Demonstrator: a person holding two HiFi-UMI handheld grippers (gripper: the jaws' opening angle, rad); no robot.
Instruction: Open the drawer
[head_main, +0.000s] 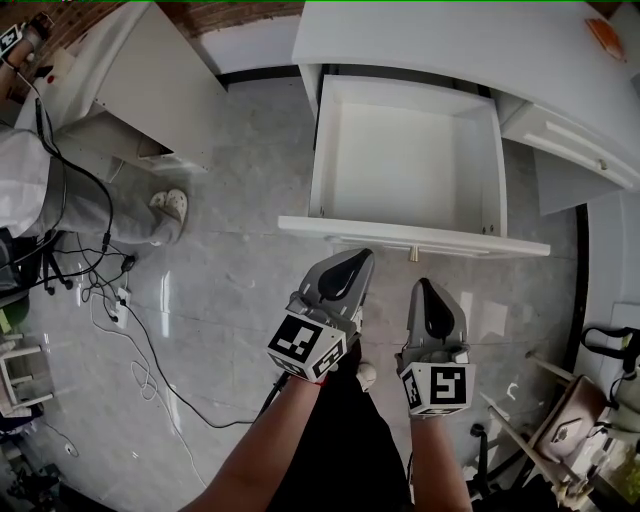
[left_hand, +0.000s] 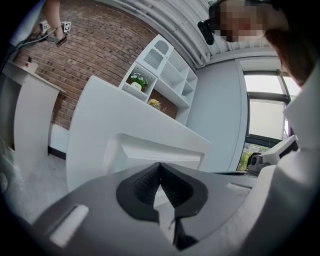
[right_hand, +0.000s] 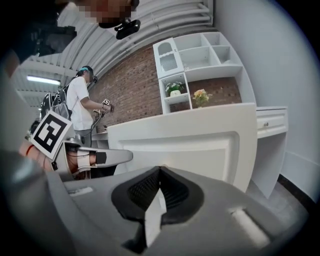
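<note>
Drawer (head_main: 405, 170) out from under the desk (head_main: 450, 50), left gripper (head_main: 352, 258) and right gripper (head_main: 425, 288) side by side before its front.

In the head view the drawer (head_main: 405, 165) shows its front only edge-on, and the knob (head_main: 413, 255) is a tiny nub beneath it. A person (head_main: 25, 185) is cut off by the left edge. An orange thing (head_main: 606, 38) on the tabletop (head_main: 450, 40) is too blurred to name.
</note>
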